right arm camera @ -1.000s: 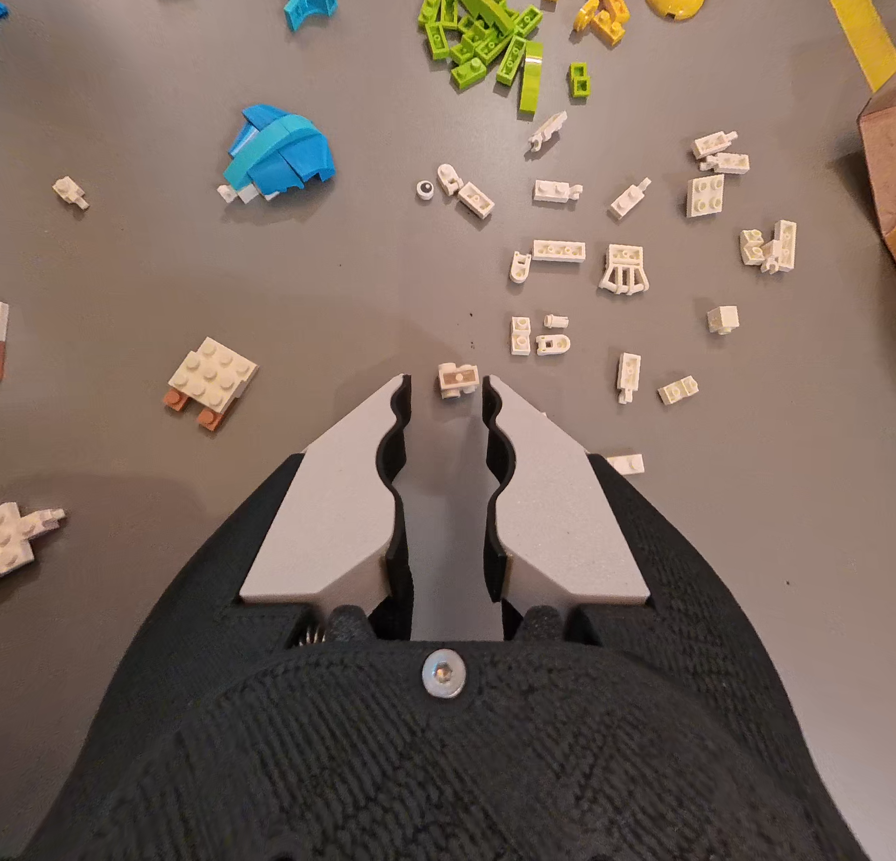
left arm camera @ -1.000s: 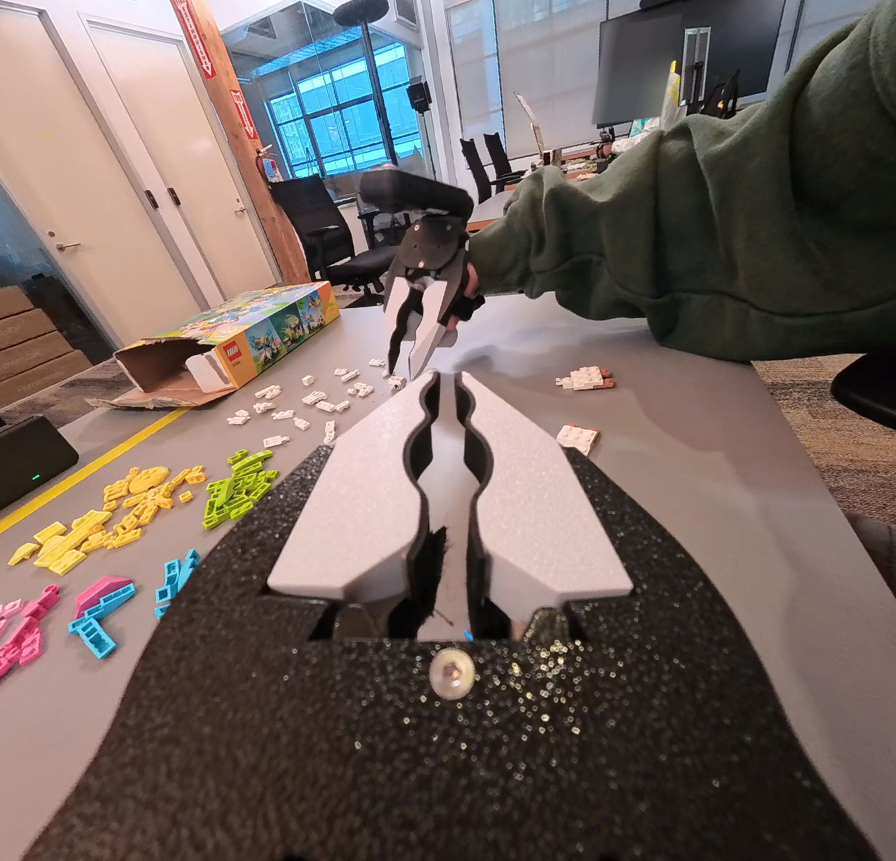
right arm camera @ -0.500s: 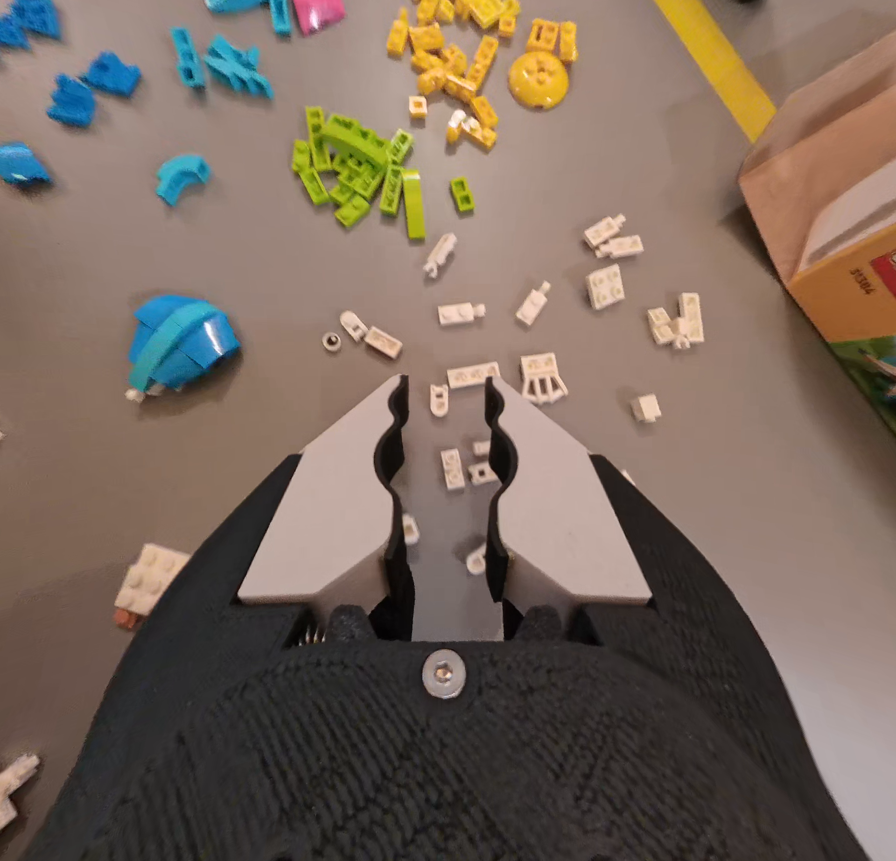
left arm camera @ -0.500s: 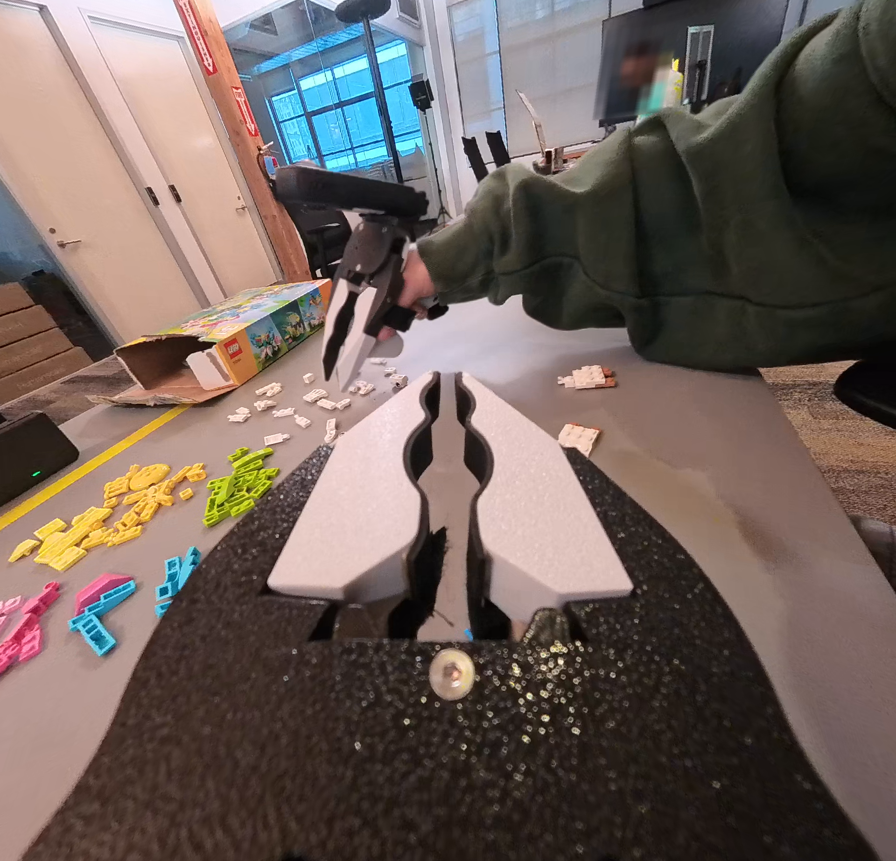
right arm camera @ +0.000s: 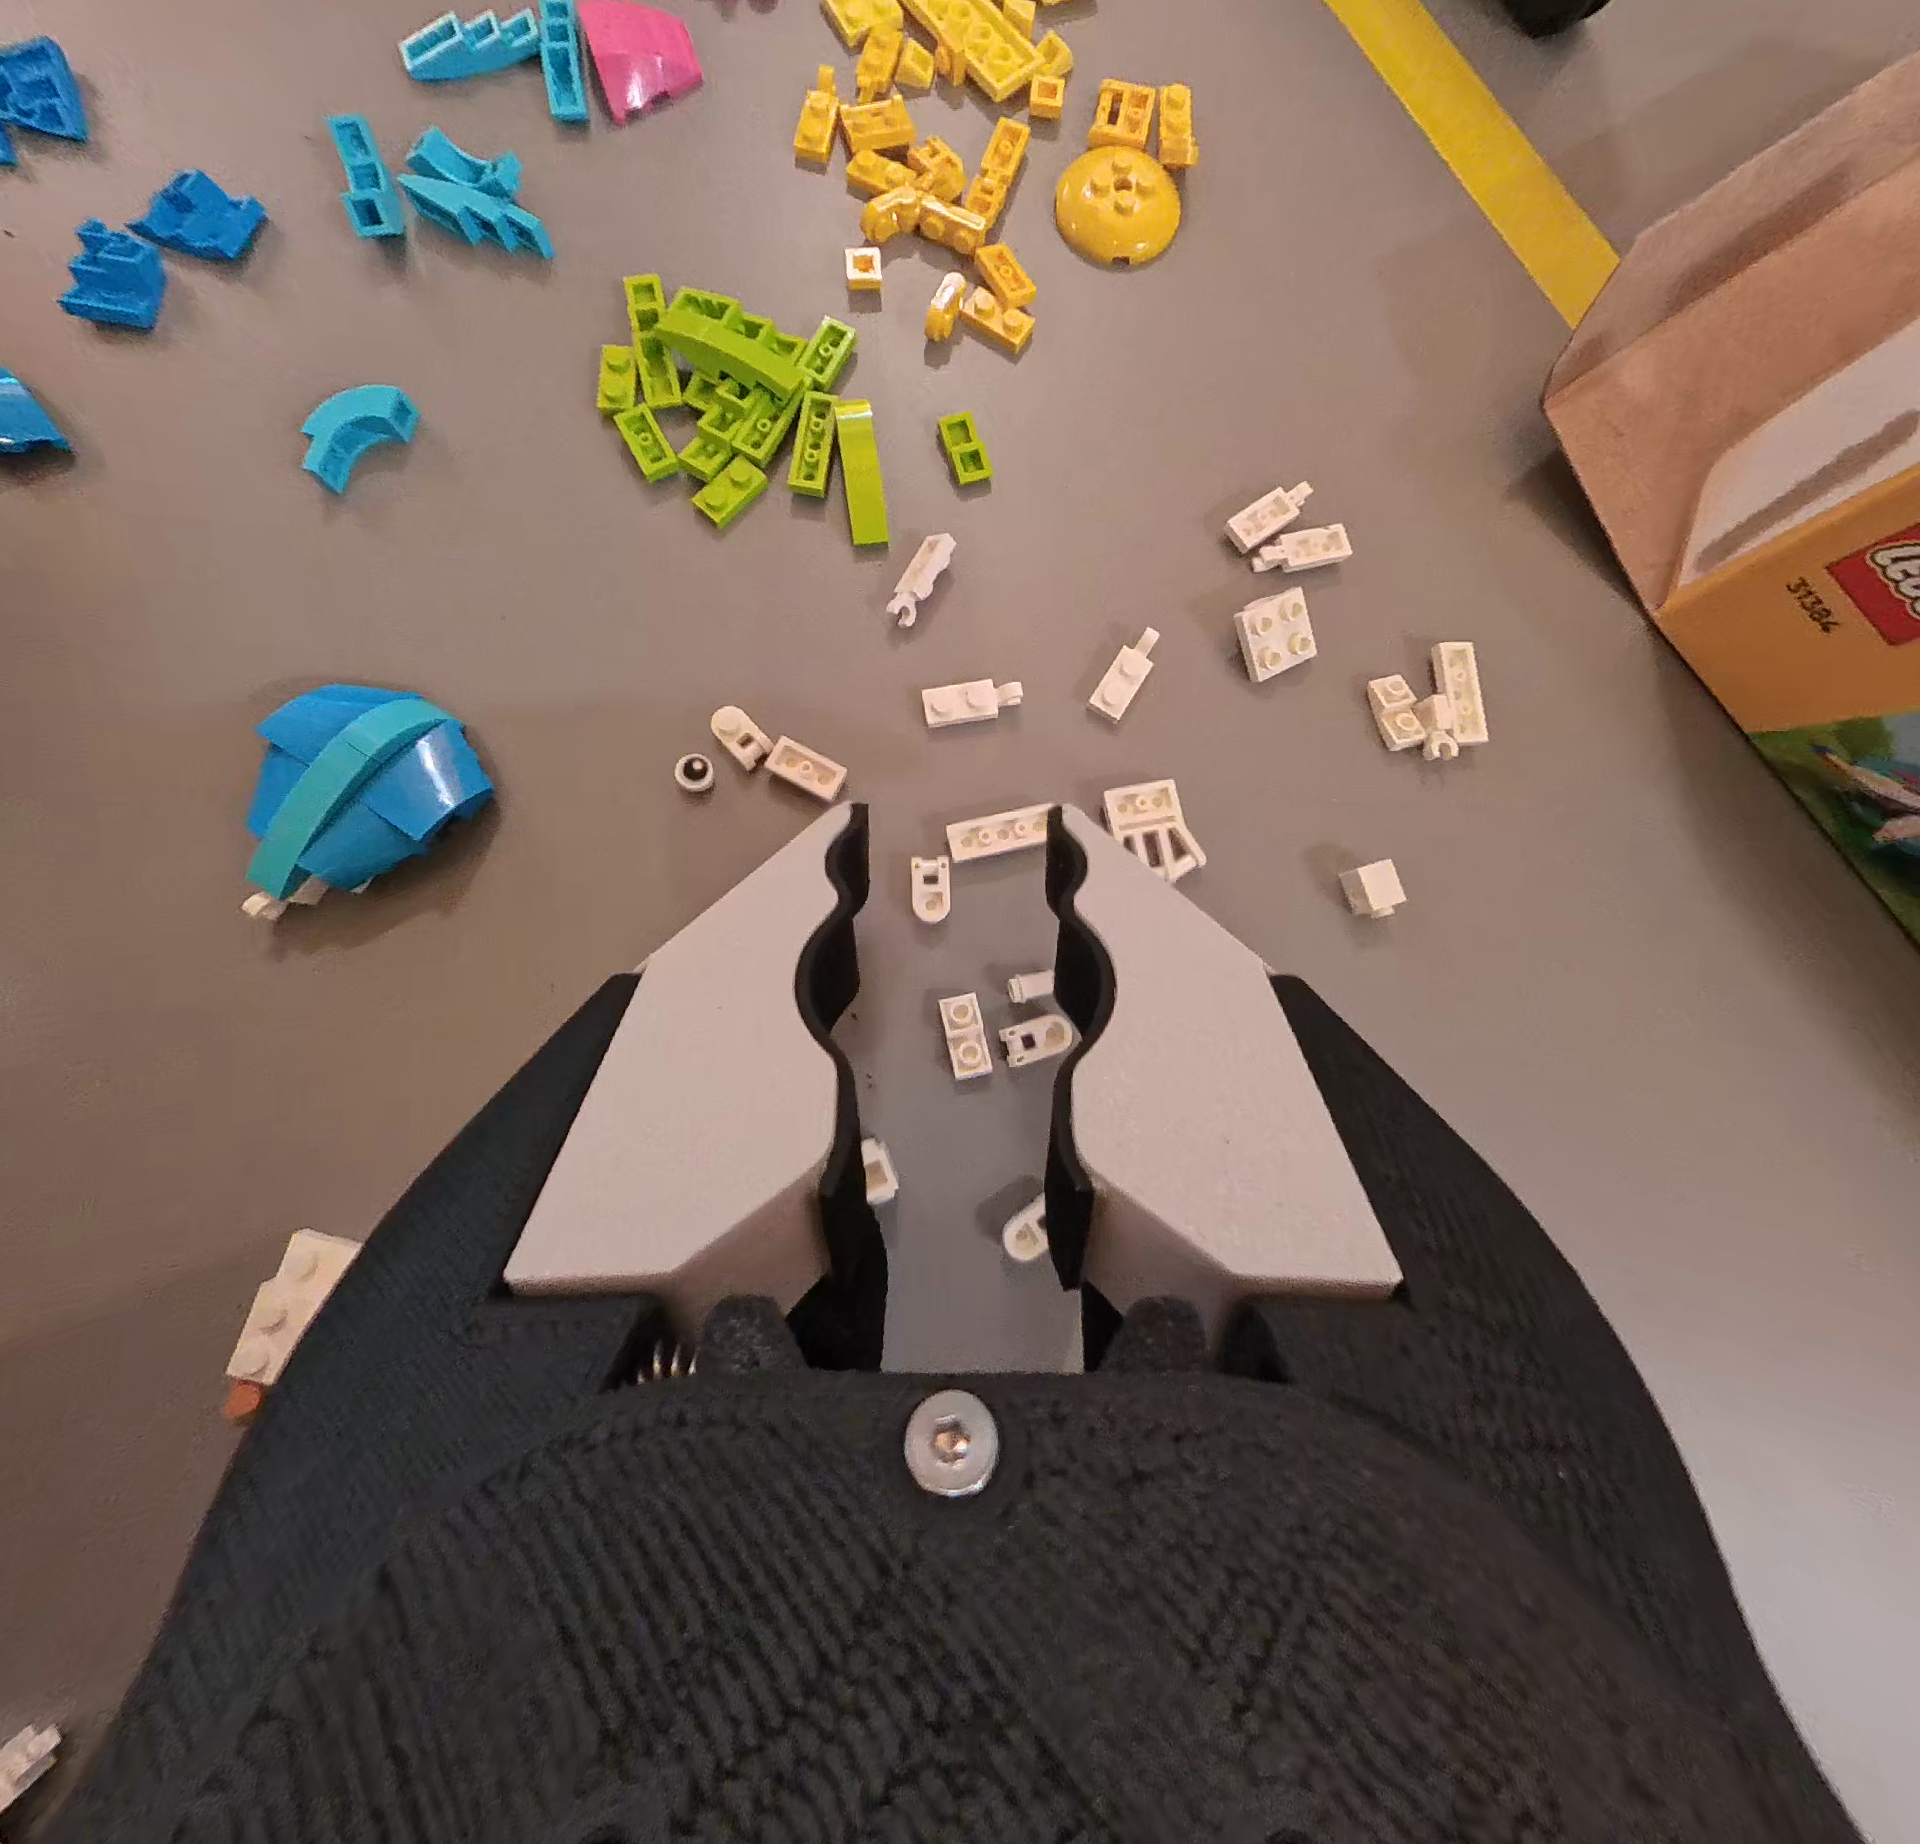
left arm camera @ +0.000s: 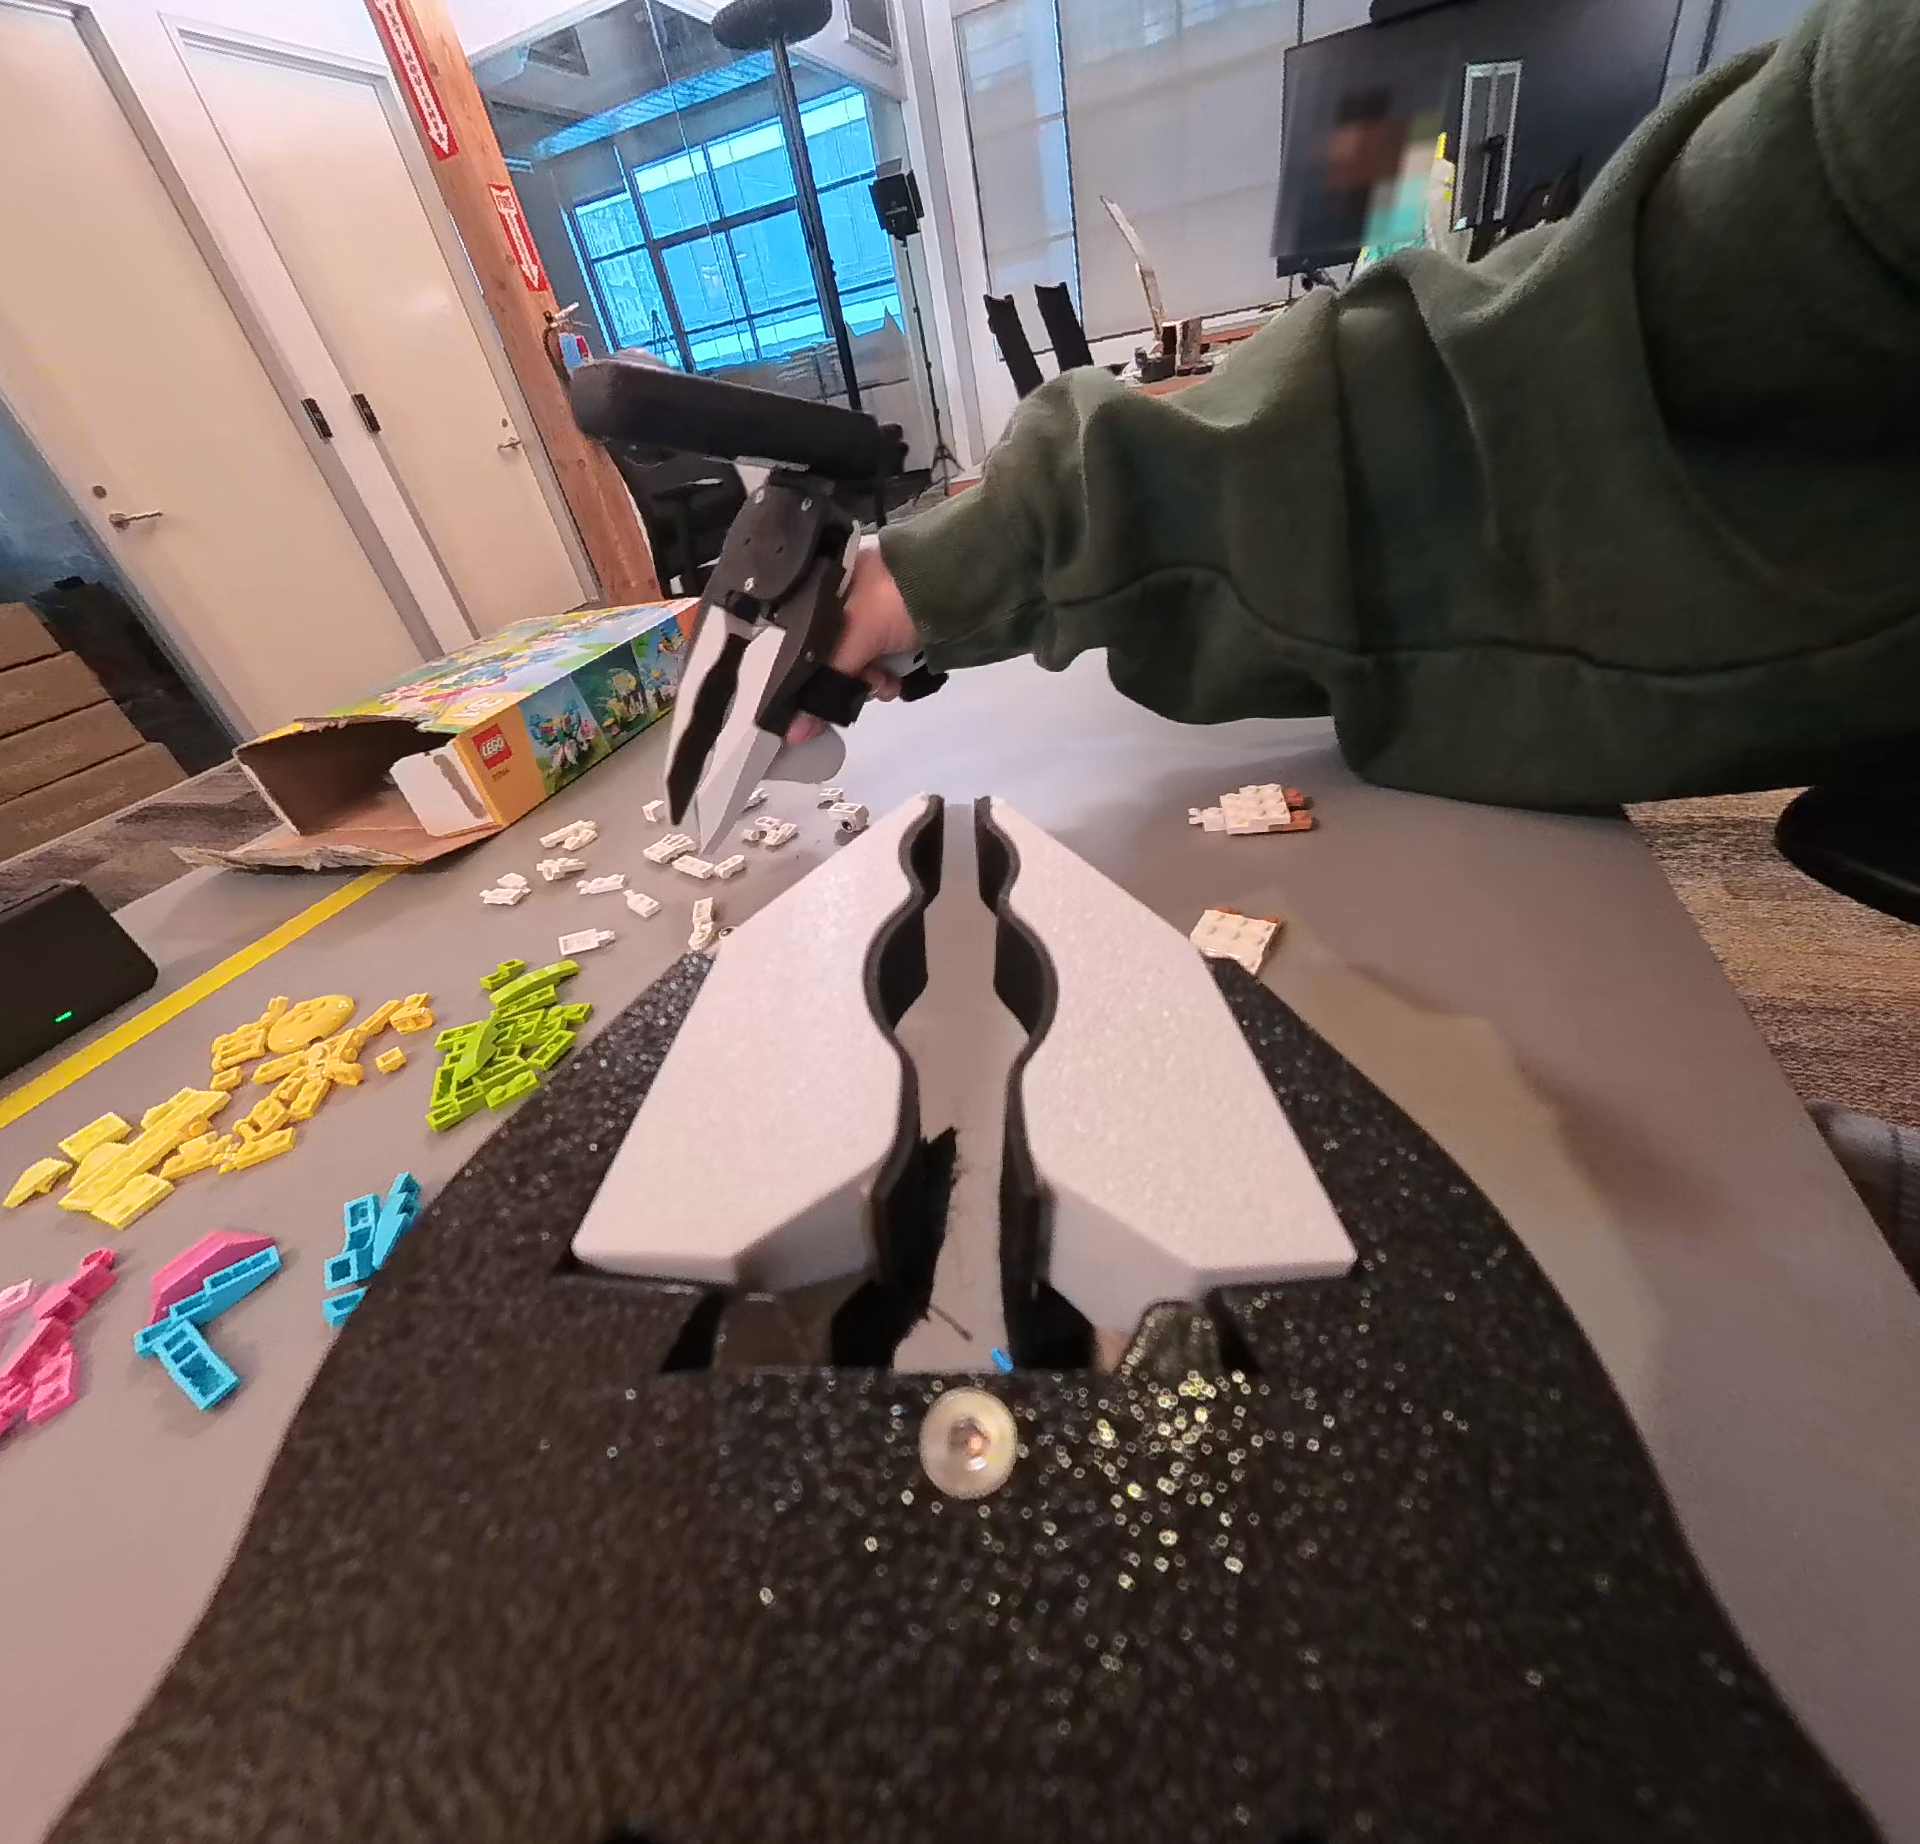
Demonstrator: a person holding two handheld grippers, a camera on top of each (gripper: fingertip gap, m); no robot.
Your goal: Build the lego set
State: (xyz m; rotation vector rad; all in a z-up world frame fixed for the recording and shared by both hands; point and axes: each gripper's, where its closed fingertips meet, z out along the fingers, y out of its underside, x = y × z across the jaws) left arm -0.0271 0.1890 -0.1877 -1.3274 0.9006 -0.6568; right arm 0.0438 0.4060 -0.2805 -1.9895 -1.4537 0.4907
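Several white bricks (right arm camera: 1000,831) lie between the spread right claw's (right arm camera: 958,820) tips; left claw (left arm camera: 958,803) nearly closed, bare.

- Office space here: black swivel chairs (left arm camera: 1023,324), a big wall monitor (left arm camera: 1455,111), glass-walled rooms (left arm camera: 727,236).
- Grey table (left arm camera: 1455,963), white doors (left arm camera: 343,340) alongside.

I see white double doors (left arm camera: 343,360), a timber post (left arm camera: 488,236), bright blue-lit windows (left arm camera: 727,267) and black office chairs (left arm camera: 1029,324).
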